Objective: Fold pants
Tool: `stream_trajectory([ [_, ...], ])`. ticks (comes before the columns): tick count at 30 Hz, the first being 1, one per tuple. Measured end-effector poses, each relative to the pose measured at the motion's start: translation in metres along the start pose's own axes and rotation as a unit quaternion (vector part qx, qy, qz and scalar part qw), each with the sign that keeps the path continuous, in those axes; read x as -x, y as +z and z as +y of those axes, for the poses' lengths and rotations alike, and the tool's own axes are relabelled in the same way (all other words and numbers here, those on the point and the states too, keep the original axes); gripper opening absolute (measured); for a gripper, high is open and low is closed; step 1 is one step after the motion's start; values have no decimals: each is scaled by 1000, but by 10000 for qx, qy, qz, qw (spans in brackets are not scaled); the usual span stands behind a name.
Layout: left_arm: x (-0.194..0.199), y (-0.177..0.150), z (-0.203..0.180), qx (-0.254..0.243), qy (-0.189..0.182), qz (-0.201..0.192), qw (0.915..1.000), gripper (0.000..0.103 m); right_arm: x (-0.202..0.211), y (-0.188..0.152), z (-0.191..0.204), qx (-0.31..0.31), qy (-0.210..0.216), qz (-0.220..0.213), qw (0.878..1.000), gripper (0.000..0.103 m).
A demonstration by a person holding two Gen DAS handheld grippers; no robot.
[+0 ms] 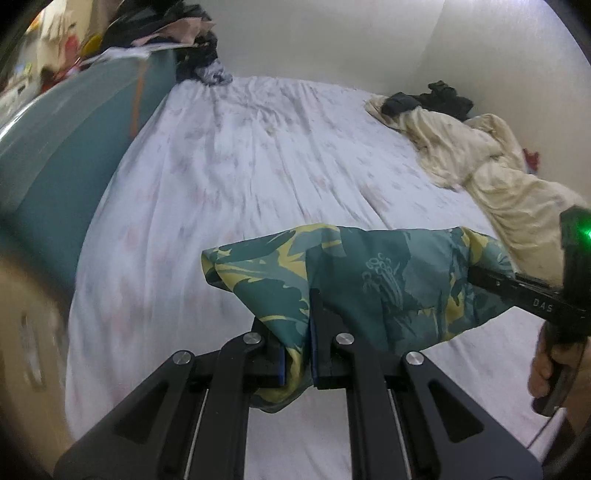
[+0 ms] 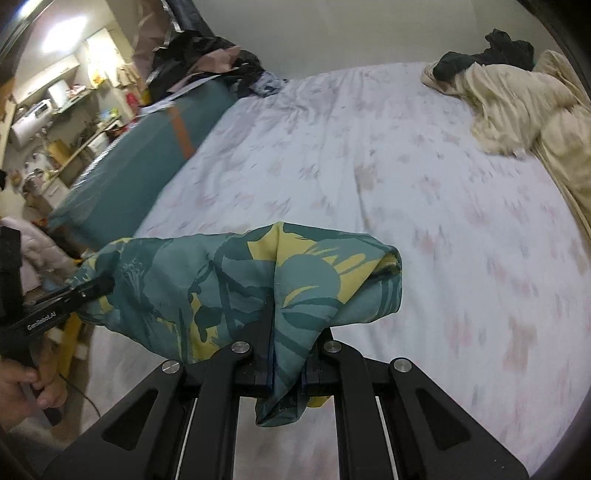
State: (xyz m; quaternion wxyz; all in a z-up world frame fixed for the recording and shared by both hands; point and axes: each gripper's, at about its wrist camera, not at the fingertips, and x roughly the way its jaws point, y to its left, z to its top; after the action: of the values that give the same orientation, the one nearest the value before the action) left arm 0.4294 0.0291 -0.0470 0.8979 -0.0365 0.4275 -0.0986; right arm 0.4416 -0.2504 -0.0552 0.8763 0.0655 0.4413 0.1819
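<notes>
The left gripper (image 1: 297,354) and right gripper (image 2: 286,360) are both pinched tight on the green-and-yellow pants (image 1: 369,280), stretched between them in the air above the bed (image 1: 240,155), so it looks like the carry-and-spread step, next calling for lowering them flat onto the sheet.

a wide bed (image 1: 258,155) fills the room, covered by a pale sheet with faint pink and grey marks. a teal headboard (image 1: 74,147) runs along its left side, with dark clothes (image 2: 199,55) heaped on its far end. a cream blanket (image 2: 524,107) lies crumpled at the far right, against a plain off-white wall (image 1: 369,37). beyond the headboard, cluttered shelves (image 2: 66,107) sit under a bright ceiling light (image 2: 62,29).
</notes>
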Motion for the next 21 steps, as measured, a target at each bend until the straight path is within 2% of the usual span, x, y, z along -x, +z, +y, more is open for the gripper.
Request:
stream_trajectory([
  [3,-48,25,-3,-431,293,19,9986,7,-48,26,-1,391,-473,-3,9981,9],
  [7,-97,40,3,-365,507,-45,9980,8,-101,47,-14,304,-725,4,9969,9],
  [9,-120,36,3,-489,754,111,9959,11,-123,48,-20,365,-919,87,9951,9],
  [11,-140,29,6,-557,968,367,9931,19,-141,47,-27,446,-1211,278,9912,16],
  [12,-144,26,8,-599,1165,392,9906,31,-143,46,-29,525,-1408,257,9883,21],
  [13,-143,24,12,-571,1415,347,9877,54,-142,46,-30,617,-1606,197,9849,39],
  [14,-139,22,16,-475,1578,295,9859,67,-138,46,-33,722,-1876,156,9795,46],
  [15,-135,21,27,-293,1752,344,9835,85,-131,46,-38,767,-2073,137,9752,45],
  [17,-125,17,44,-16,1693,511,9842,86,-109,44,-49,630,-2313,27,9708,44],
  [18,-113,13,52,135,1635,528,9850,86,-90,41,-53,484,-2132,-116,9757,44],
  [21,-65,-6,62,485,1398,233,9887,86,-45,25,-50,415,-1636,-171,9855,44],
])
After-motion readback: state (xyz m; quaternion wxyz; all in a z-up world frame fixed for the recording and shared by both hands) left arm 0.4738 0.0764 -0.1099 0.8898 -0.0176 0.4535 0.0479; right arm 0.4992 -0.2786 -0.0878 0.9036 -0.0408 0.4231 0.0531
